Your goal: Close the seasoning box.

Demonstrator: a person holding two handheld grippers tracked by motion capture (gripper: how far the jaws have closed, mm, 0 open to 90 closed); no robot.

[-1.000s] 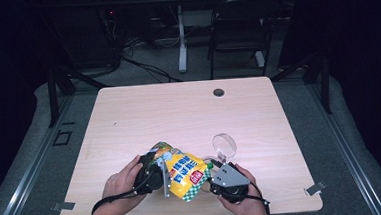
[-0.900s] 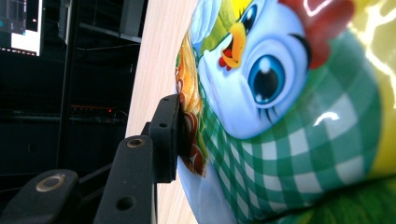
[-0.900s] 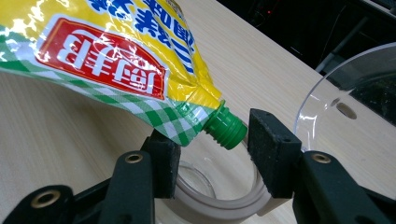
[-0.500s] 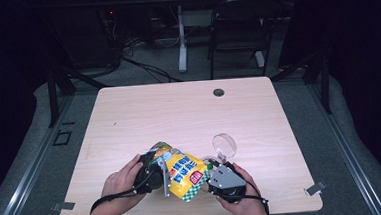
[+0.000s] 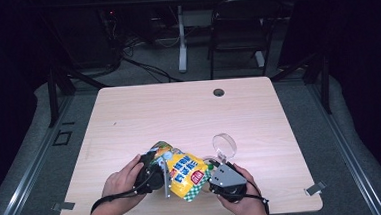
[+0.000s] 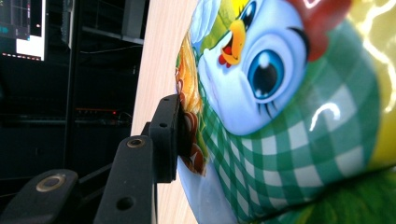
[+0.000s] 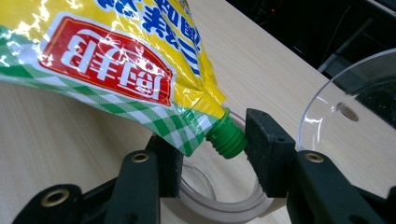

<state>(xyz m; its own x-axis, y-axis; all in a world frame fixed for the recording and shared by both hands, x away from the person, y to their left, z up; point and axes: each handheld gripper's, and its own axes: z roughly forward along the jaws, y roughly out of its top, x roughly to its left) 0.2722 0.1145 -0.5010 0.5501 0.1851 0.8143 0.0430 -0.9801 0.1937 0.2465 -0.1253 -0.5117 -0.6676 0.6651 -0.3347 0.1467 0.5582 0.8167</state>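
The right gripper (image 7: pixel 212 154) has its black jaws astride the rim of a small clear glass jar (image 7: pixel 201 184), and they have just been closing on it; one jaw stands inside the mouth and the other outside, but whether the pads already press the glass I cannot tell. Directly above the jar's mouth hangs the green threaded spout (image 7: pixel 227 139) of a sauce pouch (image 7: pixel 116 60), with no cap on it. The left gripper (image 6: pixel 180 135) clamps the pouch's flat sealed edge, one jaw pad lying against the printed film, and holds it up off the counter (image 5: pixel 179 113).

The step in hand looks like pouring: the pouch is tilted spout-down toward the jar, near the counter's near edge and a little right of its middle. The next move probably calls for steadying the jar, then tipping or squeezing the pouch so that the contents fall inside the rim and not over it.

The pouch is glossy, crinkled plastic film, yellow with green-and-white checks, a red label and a cartoon bird. The jar is smooth, round and transparent, and its clear hinged lid (image 5: pixel 224 145) stands open on the far side. The counter is pale wood-grain laminate.
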